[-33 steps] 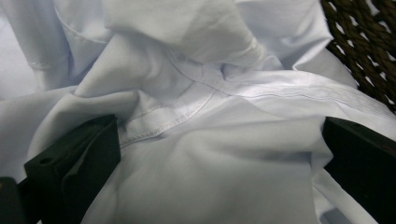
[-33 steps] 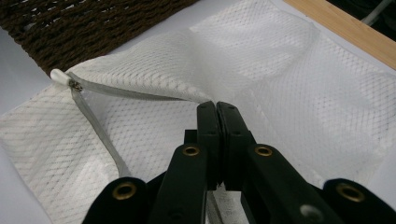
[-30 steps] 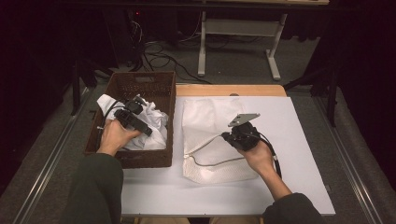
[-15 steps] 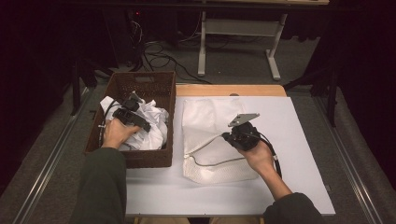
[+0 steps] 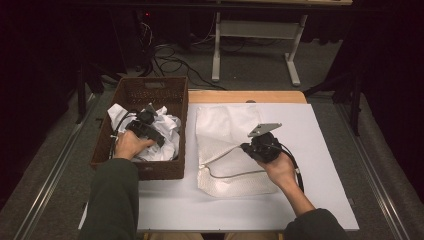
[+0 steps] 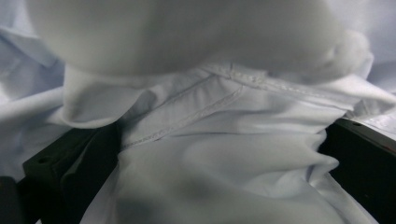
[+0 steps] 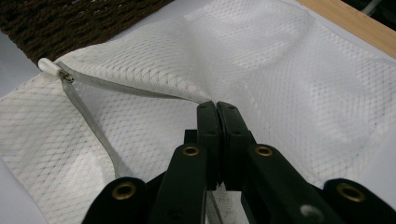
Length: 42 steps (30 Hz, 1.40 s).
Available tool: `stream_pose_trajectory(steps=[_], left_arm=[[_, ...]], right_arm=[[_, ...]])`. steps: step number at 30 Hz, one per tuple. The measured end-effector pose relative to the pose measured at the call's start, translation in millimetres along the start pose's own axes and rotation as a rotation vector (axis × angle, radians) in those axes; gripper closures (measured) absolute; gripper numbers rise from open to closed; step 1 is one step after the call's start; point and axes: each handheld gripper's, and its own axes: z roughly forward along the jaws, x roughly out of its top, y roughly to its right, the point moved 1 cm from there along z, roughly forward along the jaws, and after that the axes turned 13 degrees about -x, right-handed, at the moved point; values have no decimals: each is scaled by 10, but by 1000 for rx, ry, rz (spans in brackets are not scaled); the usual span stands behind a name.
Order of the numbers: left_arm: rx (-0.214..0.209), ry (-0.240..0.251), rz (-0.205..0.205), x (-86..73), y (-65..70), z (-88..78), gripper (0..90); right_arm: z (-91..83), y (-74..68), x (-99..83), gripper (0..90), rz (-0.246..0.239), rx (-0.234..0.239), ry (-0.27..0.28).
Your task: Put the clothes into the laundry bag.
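Mesh bag (image 5: 227, 150) — white netting, grey zipper (image 7: 88, 116) — woven basket (image 5: 150, 95).

In the left gripper view, white cloth (image 6: 219, 140) lies across both jaws and hides their tips; whether the pads press it cannot be told, and a blurred fold hangs at the top. In the high view, the cloth covers the basket (image 5: 145, 92) floor, and the counter (image 5: 320, 200) front is cut off.
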Motion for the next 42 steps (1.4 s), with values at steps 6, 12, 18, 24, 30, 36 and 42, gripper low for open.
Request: stream_pose_trajectory(steps=[6,12,18,24,30,36,42], left_arm=[[12,-28,15,-3,21,48,1],[62,-65,48,-3,86,101,63],[87,-76,63,0,150,97,201],[127,-81,93,-2,214,72,382],[166,-100,125,-3,261,32,633],[160,-78,143,-34,296,-89,727],[112,-43,175,-113,364,-351,746]], right_arm=[[2,-22,14,895,-6,-3,-4],[8,-22,16,895,-5,-7,-7],[13,-30,22,895,-10,-8,-6],[12,-32,21,895,-14,-8,-5],[15,-40,26,895,-19,-11,-4],[24,-22,13,895,-10,-6,-3],[25,-9,16,895,-10,-7,-4]])
